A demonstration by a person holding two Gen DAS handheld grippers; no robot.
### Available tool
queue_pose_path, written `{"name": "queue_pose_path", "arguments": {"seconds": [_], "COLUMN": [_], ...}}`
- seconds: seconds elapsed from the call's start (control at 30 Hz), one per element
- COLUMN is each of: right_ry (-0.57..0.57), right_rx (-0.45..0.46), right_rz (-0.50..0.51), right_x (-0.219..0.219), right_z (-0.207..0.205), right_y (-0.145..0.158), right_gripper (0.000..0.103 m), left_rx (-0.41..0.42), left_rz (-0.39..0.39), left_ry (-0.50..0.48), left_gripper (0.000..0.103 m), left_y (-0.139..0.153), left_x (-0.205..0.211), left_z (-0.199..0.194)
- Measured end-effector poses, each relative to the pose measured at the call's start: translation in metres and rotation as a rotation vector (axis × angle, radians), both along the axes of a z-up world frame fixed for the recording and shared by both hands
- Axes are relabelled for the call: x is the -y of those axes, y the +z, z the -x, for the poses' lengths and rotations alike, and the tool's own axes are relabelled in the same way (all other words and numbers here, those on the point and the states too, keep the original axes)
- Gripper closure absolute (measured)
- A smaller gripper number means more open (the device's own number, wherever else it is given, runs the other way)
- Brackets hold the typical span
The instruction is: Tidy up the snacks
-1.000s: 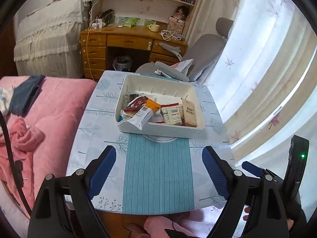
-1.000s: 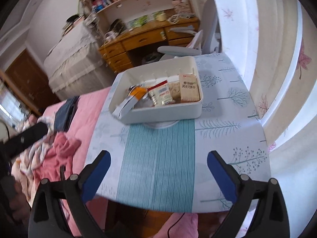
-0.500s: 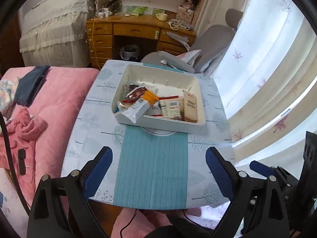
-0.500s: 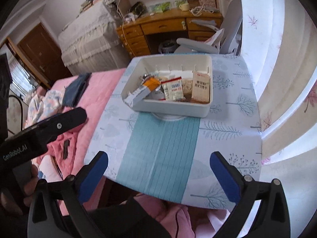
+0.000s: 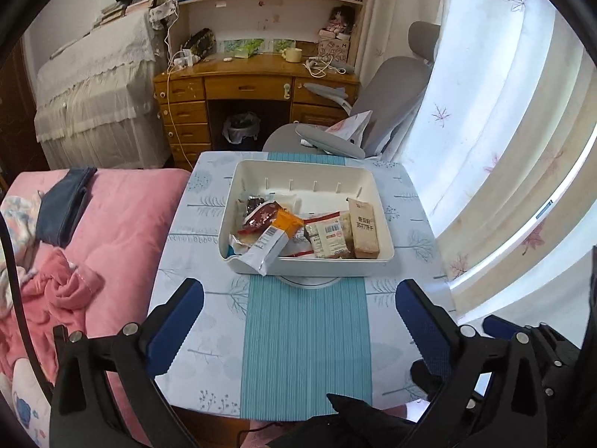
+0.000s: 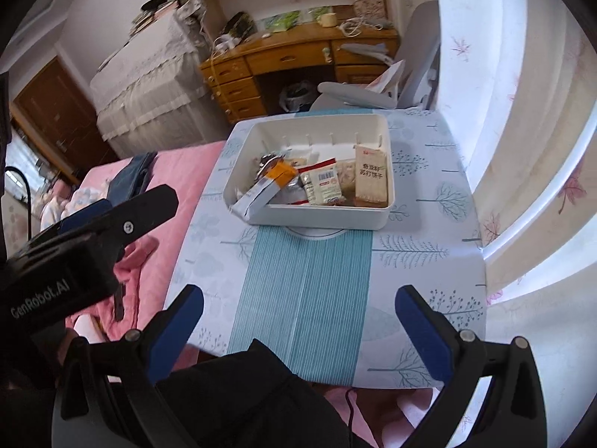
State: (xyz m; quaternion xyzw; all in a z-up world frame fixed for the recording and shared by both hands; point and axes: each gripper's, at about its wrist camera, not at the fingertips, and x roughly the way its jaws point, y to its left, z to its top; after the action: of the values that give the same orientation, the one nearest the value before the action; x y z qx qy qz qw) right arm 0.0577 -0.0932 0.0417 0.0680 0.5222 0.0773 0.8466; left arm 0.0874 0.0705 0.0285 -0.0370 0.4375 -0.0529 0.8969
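Left wrist view shows the white plastic bin [image 5: 309,257] sitting on the blue-striped table runner [image 5: 306,339] at the far half of the small table [image 5: 406,201], with every snack packet inside it: a tan cracker box [image 5: 365,228] along the right wall, a barcode-labelled packet [image 5: 329,239] beside it, a dark red packet [image 5: 260,216] toward the left, and an orange-and-white wrapper [image 5: 274,240] whose end hangs over the near rim. The left gripper [image 5: 298,324] and the right gripper [image 6: 298,326] both hang over the near edge, fingers spread wide, holding nothing.

This fits either snacks gathered and finished, or a jumbled bin awaiting sorting. If sorting goes on, the overhanging wrapper is the easiest grip: approach low from the near side, pinch the flat end, and lift gently so neighbours do not drag along.

Compared with a second ago, both cameras have pulled back and up, so the bin looks farther away; the snacks have not shifted.
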Motion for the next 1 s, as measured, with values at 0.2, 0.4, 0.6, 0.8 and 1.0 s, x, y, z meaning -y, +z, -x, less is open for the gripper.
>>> {"name": "queue_pose_path", "arguments": {"seconds": [0.2, 0.4, 0.6, 0.8, 1.0], "right_ry": [-0.044, -0.06, -0.055, -0.035, -0.012], "right_rx": [0.015, -0.007, -0.011, -0.036, -0.045], "right_rz": [0.011, 0.007, 0.007, 0.01, 0.015], "right_x": [-0.001, -0.003, -0.006, -0.013, -0.022], "right_z": [-0.004, -0.007, -0.007, -0.011, -0.014], "right_y": [0.001, -0.003, -0.005, -0.01, -0.013], "right_gripper": [0.0, 0.0, 0.0, 0.0, 0.0], "left_rx": [-0.044, -0.043, -0.035, -0.04, -0.041], "left_rz": [-0.053, -0.067, -0.069, -0.064, -0.048], "left_ry": [-0.033, -0.059, -0.063, -0.052, -0.037], "left_gripper": [0.001, 0.001, 0.001, 0.001, 0.001], "left_y": [-0.008, -0.01, -0.009, -0.011, -0.012], "left_x": [0.006, 0.009, 0.006, 0.0, -0.01], "left_z": [-0.009, -0.01, -0.009, -0.009, -0.009]}}
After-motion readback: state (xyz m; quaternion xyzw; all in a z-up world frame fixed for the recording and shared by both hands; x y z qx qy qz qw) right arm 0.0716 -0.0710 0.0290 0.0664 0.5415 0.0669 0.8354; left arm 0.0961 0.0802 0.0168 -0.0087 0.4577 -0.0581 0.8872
